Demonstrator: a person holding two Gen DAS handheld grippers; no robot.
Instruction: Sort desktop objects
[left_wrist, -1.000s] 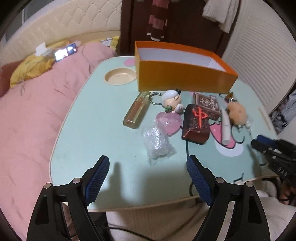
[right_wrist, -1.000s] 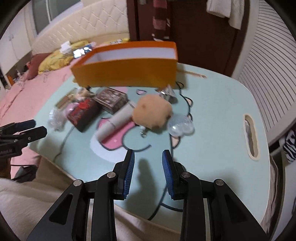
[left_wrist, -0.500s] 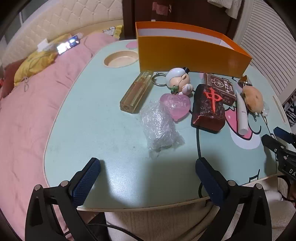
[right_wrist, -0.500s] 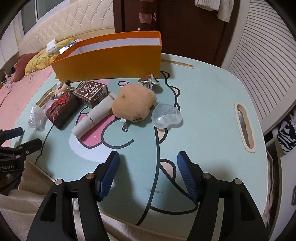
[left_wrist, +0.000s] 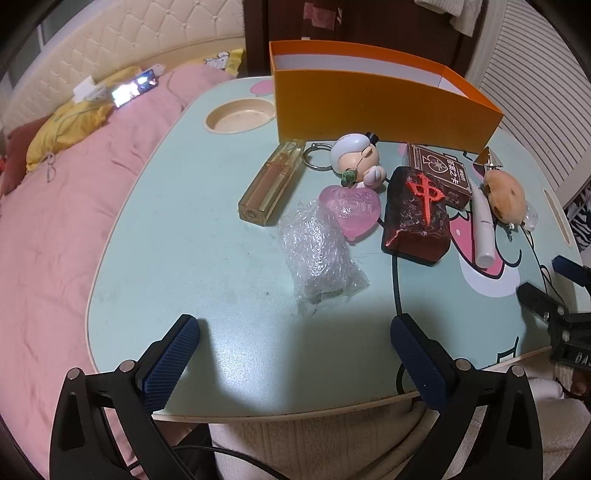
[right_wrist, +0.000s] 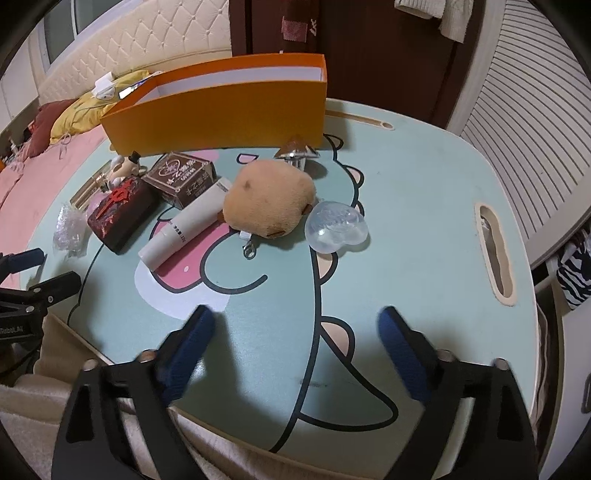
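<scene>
An orange box (left_wrist: 384, 107) stands at the back of the mint table (left_wrist: 207, 266); it also shows in the right wrist view (right_wrist: 221, 107). In front lie a bubble-wrap bundle (left_wrist: 321, 254), pink heart (left_wrist: 354, 214), perfume bottle (left_wrist: 271, 181), doll keychain (left_wrist: 356, 158), dark red mahjong block (left_wrist: 415, 210), card box (right_wrist: 181, 179), white tube (right_wrist: 184, 225), brown plush (right_wrist: 269, 203) and clear heart (right_wrist: 336, 227). My left gripper (left_wrist: 291, 354) is open and empty, near the bubble wrap. My right gripper (right_wrist: 295, 347) is open and empty, short of the plush.
A pink bed (left_wrist: 55, 206) lies left of the table. A round cup recess (left_wrist: 240, 116) sits at the table's back left and a slot (right_wrist: 495, 254) on its right side. A slatted door (right_wrist: 528, 110) stands at the right.
Both grippers have opened wider, the right from nearly shut to wide open. Both views have moved in closer over the table.
</scene>
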